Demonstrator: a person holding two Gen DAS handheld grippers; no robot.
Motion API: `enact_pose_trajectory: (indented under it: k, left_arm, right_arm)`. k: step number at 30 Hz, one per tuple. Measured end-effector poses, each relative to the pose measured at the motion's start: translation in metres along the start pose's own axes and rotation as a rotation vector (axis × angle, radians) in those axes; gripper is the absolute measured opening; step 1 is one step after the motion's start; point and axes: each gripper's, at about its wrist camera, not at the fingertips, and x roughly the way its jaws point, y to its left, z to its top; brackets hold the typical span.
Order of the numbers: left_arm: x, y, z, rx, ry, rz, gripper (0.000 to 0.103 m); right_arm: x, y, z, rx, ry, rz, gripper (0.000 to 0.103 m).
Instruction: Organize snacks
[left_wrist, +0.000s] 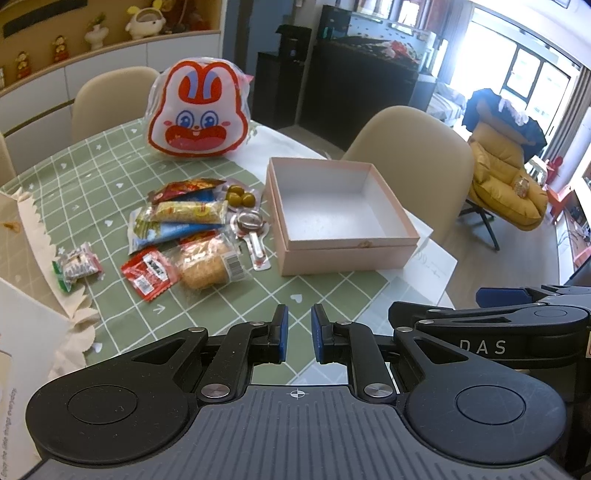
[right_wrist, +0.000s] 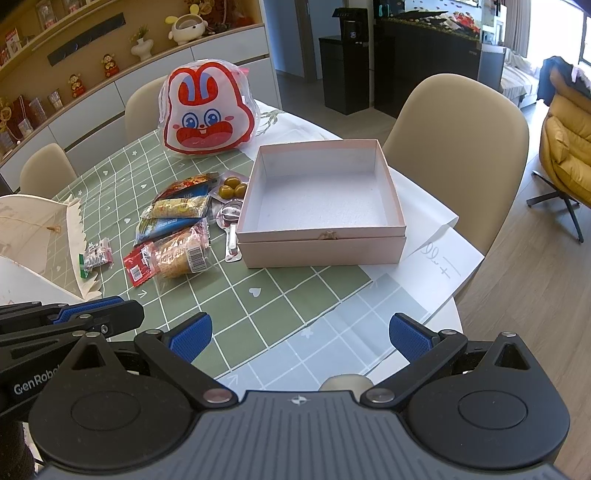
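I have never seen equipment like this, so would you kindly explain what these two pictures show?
Each picture comes from a camera mounted on a hand-held gripper, looking forward along its blue-padded jaws. One view is from the left gripper, its jaws narrowly apart; the other from the right gripper, its jaws wide open. Neither holds anything. On the green checked tablecloth lie a pile of snack packets, an empty pink box and a rabbit-face bag. Each gripper also appears at the edge of the other's view.
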Motion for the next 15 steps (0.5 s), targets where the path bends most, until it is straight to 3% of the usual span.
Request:
enact_pose_trajectory:
  k: [15]
  left_arm:
    - [0.0064, 0.0077, -0.0013, -0.04, 0.023, 0.006, 0.018]
  right_arm:
    - [0.007, -0.0009, -0.0002, -0.005, 0.009, -0.003, 0.103]
